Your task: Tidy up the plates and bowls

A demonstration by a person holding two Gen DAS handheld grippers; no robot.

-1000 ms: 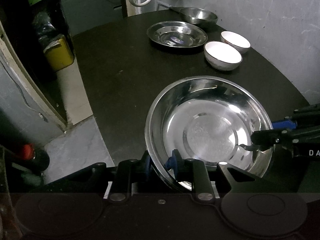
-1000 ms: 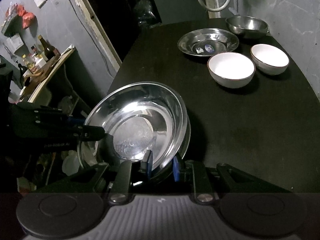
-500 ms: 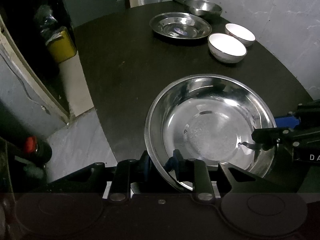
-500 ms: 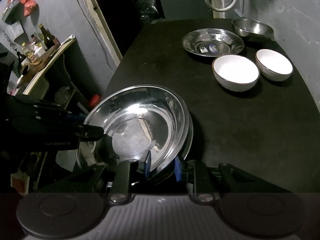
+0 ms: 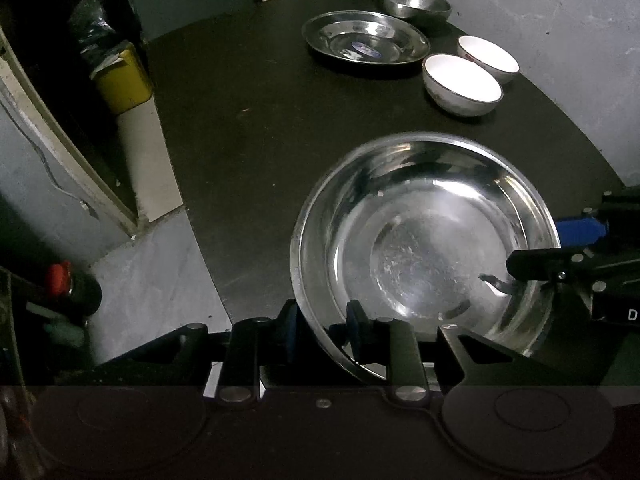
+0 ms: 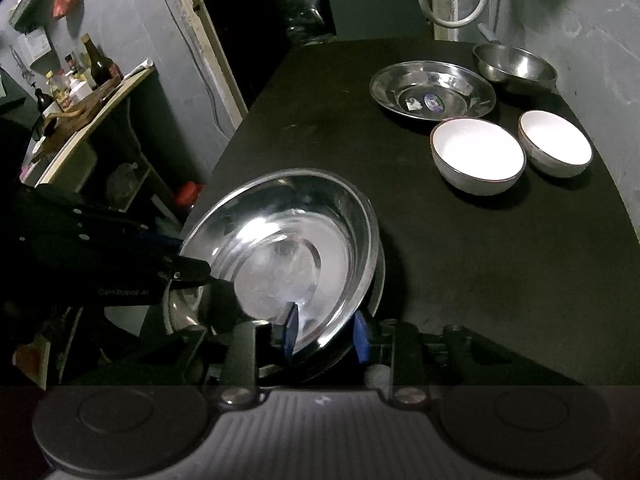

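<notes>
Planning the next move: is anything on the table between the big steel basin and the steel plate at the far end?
Nothing visible: bare dark tabletop lies between the large steel basin and the steel plate. The two white bowls sit off to the right of that path.

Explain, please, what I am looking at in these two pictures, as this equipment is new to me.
No robot here: a person holds tongs in each hand, each carrying a wide-angle camera that looks along its fingers. One picture comes from the left tongs, the other from the right tongs. On the dark table lie a steel plate, a smaller steel bowl and two white bowls. Both tongs have the rim of a large steel bowl between their jaws, from opposite sides; the left grips it, while the right's jaws are opening.
</notes>
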